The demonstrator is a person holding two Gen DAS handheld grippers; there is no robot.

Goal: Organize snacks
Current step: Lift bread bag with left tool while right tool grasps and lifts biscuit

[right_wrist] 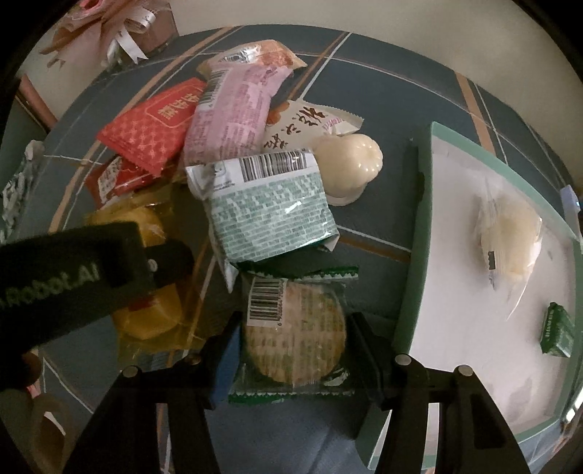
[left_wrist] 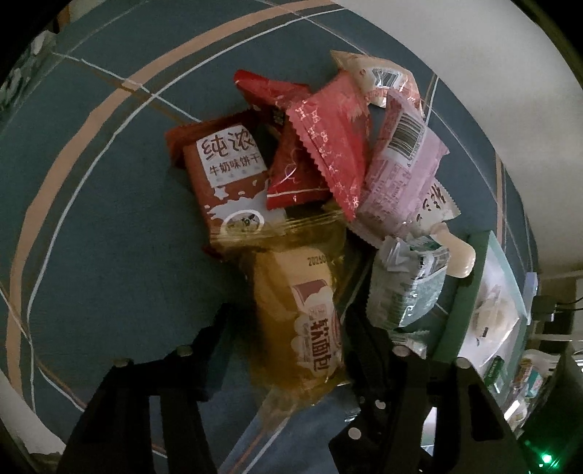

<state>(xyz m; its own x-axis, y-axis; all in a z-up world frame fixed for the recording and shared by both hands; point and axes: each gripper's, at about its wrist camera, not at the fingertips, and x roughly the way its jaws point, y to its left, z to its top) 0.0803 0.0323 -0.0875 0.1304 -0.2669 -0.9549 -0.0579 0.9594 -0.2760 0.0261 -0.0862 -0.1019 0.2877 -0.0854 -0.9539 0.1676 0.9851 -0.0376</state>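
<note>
A pile of snack packets lies on a blue plaid tablecloth (left_wrist: 109, 226). In the left wrist view my left gripper (left_wrist: 291, 335) stands open around a yellow soft-bread packet (left_wrist: 302, 313). Behind it lie a brown milk-biscuit packet (left_wrist: 229, 171), red packets (left_wrist: 328, 146), a pink packet (left_wrist: 404, 182) and a pale green packet (left_wrist: 408, 284). In the right wrist view my right gripper (right_wrist: 295, 346) is open around a green-edged round cracker packet (right_wrist: 295, 335), the fingers close to its sides. The left gripper (right_wrist: 91, 269) shows there over the yellow bread packet (right_wrist: 145, 313).
A green-rimmed white box (right_wrist: 422, 233) stands to the right, holding a clear-wrapped pastry (right_wrist: 510, 233) and a small green packet (right_wrist: 557, 328). A white jelly cup (right_wrist: 349, 164) lies beside the pile. A ribboned gift bundle (right_wrist: 120, 32) stands at the far left.
</note>
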